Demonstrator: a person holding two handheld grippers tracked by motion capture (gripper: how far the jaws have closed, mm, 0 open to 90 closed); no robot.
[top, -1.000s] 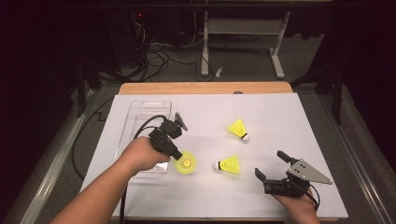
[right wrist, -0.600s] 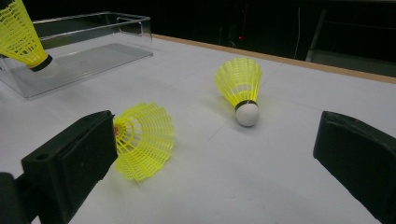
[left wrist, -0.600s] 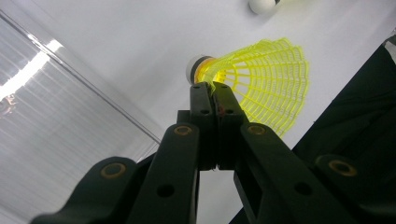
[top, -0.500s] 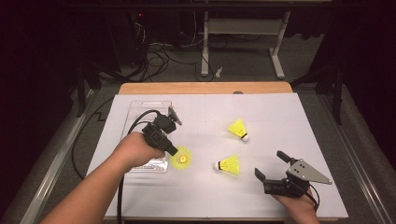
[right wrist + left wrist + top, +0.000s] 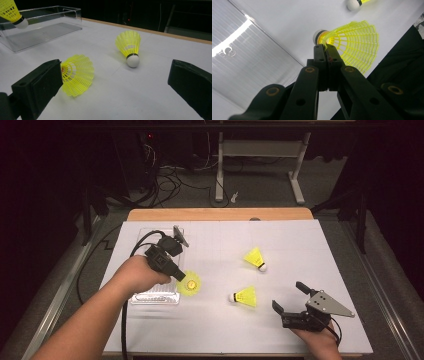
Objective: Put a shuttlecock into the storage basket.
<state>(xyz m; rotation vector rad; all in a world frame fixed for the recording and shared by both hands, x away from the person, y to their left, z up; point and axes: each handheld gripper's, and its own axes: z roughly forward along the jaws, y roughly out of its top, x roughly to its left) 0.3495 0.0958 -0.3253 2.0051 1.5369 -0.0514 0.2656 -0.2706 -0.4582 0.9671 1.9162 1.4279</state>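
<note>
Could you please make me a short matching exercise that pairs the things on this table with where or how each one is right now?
Things:
1. left gripper
2. right gripper
3. clear tray
4. far shuttlecock

States:
A. lying free on the white sheet
B. jaws open, holding nothing
C. at the table's left side
D. shut on a yellow shuttlecock's skirt

Pairs: 1-D, 2-B, 3-C, 4-A

Two yellow shuttlecocks (image 5: 77, 75) lie between spread fingers (image 5: 37, 85).
</note>
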